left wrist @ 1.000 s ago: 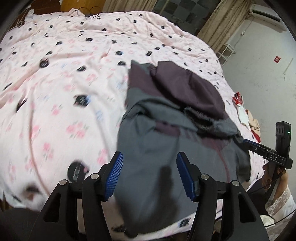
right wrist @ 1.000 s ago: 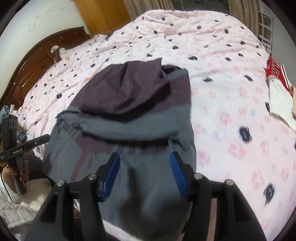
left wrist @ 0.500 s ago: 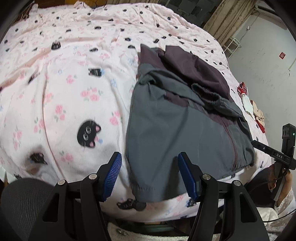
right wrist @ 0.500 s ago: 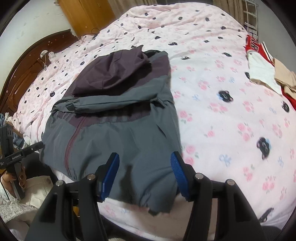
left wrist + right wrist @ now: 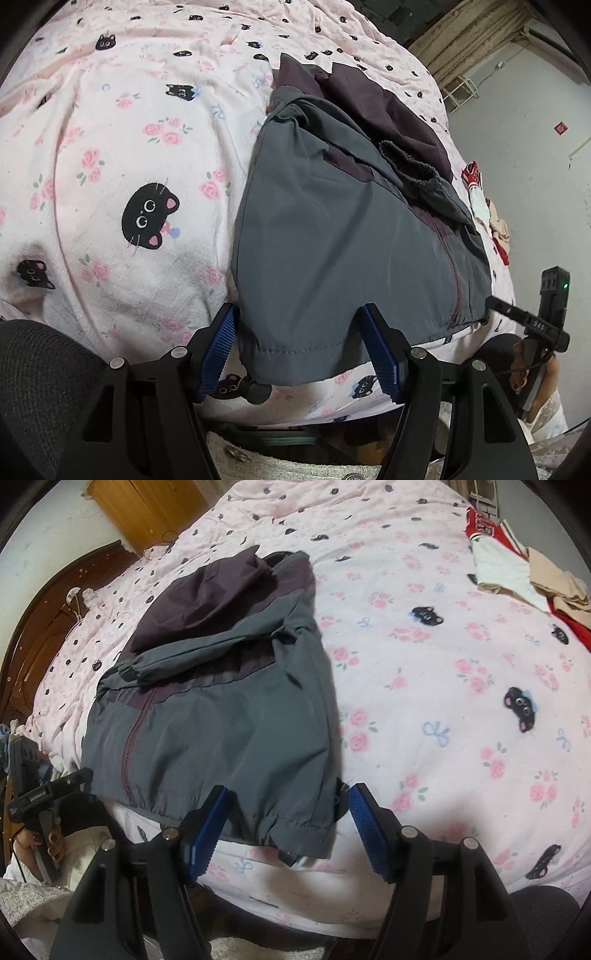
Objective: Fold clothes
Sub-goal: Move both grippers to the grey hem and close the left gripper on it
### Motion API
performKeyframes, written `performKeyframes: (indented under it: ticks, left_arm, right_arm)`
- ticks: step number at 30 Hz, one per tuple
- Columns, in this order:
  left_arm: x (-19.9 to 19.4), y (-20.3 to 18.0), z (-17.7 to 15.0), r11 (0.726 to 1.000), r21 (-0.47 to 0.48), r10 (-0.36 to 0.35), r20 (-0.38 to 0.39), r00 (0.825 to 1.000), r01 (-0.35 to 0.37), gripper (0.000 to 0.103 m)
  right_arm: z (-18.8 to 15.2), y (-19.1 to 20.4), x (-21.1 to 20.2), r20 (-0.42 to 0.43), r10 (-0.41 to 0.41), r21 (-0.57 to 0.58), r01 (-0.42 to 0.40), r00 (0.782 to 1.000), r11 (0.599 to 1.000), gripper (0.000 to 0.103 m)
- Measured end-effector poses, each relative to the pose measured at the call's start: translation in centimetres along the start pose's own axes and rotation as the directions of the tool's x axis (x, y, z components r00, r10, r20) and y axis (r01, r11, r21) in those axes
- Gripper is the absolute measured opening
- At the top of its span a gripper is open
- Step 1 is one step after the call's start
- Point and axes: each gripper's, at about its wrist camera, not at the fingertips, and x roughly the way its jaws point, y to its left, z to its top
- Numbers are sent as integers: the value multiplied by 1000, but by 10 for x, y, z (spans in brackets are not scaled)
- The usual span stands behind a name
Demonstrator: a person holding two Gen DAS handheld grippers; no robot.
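Your jacket (image 5: 332, 229) lies on the bed (image 5: 110, 147), its hem hanging right at the near edge, dead ahead of both grippers. Your left gripper (image 5: 299, 347) is spread wide, nothing pinched, its blue pads straddling the hem's left corner. Your right gripper (image 5: 288, 827) is spread just as wide, empty too, and brackets the hem's right corner (image 5: 303, 834). So neither hand is nearer: each sits at its own corner, with the hem running across between them.

The jacket's long axis runs straight away from you, hem near, dark purple hood (image 5: 207, 590) at the far end. Any fold along that axis starts from this hem, I'd judge.

Look at the cloth: slick grey shell, purple yoke, a reddish zip line (image 5: 129, 738) running down the front. 1 sleeve (image 5: 207, 646) lies folded across the chest, elastic cuff (image 5: 125, 670) pointing left. The sides look already narrowed, though the other sleeve is hidden from both views.

Off to your right, a small pile of clothes (image 5: 517, 568), red, white and tan, sits well apart.
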Motion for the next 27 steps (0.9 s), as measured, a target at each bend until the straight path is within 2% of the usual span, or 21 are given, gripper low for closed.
performKeyframes:
  ticks: [9,16,23,24,27]
  left_arm:
    - [4,15,7,993,-83,-79,9,997,79,64]
    - [4,9,7,995,-52,-82,8,997,82,68]
    - [-3,11,6,990,-63,-129,25,991,130,68]
    - [-3,11,7,989,-67,-130,28,991,132,67]
    - [-2,14,10,988,-87,-125,35,992,127,54]
  right_arm:
    - [-3,3,12,-26,41,20,-40,999,999,72]
    - [-3,2,16,-31,87,45,-86,996,995,73]
    - [-4,6,15,-34,112,27,-111,993,993,73]
    - [-4,6,15,-32,116,27,-115,993,993,73]
    - [-4,6,16,-28,127,36,-126,992,991,70]
